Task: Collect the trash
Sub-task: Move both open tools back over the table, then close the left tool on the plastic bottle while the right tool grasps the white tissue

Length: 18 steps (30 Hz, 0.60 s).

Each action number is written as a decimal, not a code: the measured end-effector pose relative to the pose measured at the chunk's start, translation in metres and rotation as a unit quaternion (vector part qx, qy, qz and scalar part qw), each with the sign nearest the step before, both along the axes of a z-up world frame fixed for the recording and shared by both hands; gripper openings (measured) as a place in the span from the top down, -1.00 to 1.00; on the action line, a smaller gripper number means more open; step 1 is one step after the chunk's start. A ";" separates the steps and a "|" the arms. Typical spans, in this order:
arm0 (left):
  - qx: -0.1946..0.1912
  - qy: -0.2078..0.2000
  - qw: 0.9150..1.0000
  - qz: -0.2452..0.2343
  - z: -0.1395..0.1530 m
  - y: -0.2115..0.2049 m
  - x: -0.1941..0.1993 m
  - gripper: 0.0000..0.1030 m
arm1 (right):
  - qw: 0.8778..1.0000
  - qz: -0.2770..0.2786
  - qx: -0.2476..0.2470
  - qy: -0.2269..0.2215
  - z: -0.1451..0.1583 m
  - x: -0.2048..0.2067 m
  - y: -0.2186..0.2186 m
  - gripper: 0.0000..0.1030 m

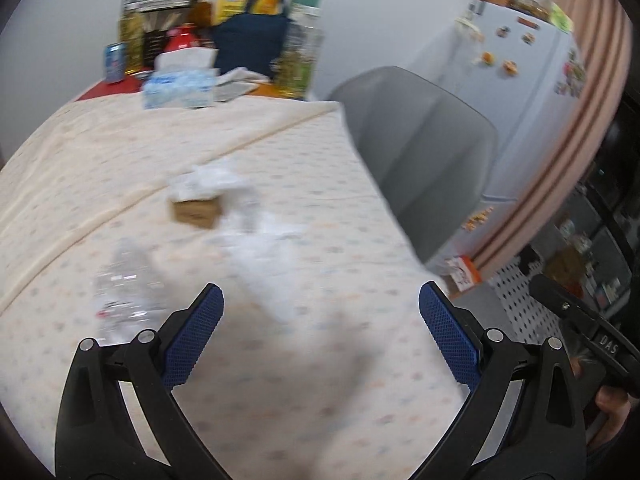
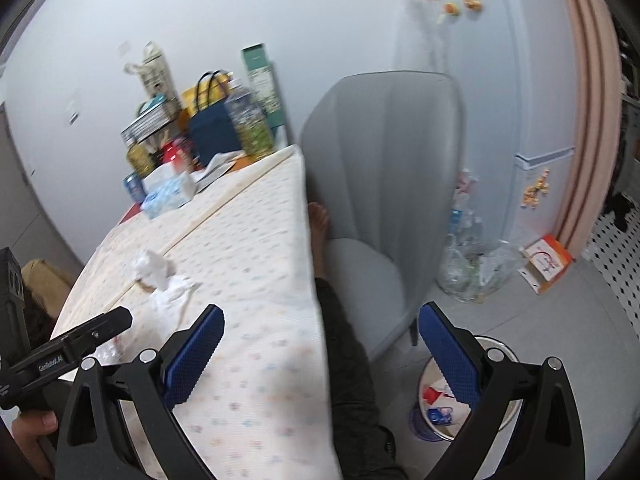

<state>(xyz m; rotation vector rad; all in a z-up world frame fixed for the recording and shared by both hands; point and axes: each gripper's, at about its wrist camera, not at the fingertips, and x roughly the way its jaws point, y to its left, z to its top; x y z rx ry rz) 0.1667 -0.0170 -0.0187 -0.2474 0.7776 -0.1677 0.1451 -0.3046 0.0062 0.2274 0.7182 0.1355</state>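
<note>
On the cloth-covered table (image 1: 280,360) lie a crushed clear plastic bottle (image 1: 124,292), a small brown cardboard box (image 1: 196,210) and crumpled white tissues (image 1: 256,236). My left gripper (image 1: 320,320) is open and empty, held above the table's near part, with the bottle just left of its left finger. My right gripper (image 2: 320,344) is open and empty, over the table's right edge. The tissues (image 2: 160,276) show to its left. A round bin (image 2: 452,408) holding some wrappers stands on the floor under its right finger.
A grey chair (image 2: 384,184) stands at the table's right side. A tissue box (image 1: 180,88), bags, cans and bottles crowd the table's far end. A clear bag of bottles (image 2: 468,272) and an orange-white box (image 2: 548,260) lie on the floor by the fridge (image 1: 520,80).
</note>
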 end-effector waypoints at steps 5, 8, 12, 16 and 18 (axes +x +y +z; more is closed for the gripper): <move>0.006 0.008 0.999 0.045 -0.007 0.037 -0.008 -0.89 | 0.999 0.037 0.001 0.016 -0.008 0.013 0.034 -0.86; 0.012 0.015 0.998 0.067 -0.010 0.055 -0.012 -0.89 | 0.998 0.058 -0.002 0.021 -0.012 0.016 0.053 -0.85; 0.019 0.028 0.995 0.094 -0.019 0.079 -0.013 -0.89 | 0.996 0.083 -0.005 0.033 -0.021 0.025 0.081 -0.85; 0.012 0.050 0.993 0.104 -0.034 0.091 -0.009 -0.89 | 0.994 0.099 -0.010 0.050 -0.032 0.039 0.106 -0.85; 0.011 0.069 0.992 0.101 -0.045 0.093 -0.005 -0.89 | 0.993 0.104 -0.012 0.054 -0.035 0.042 0.113 -0.84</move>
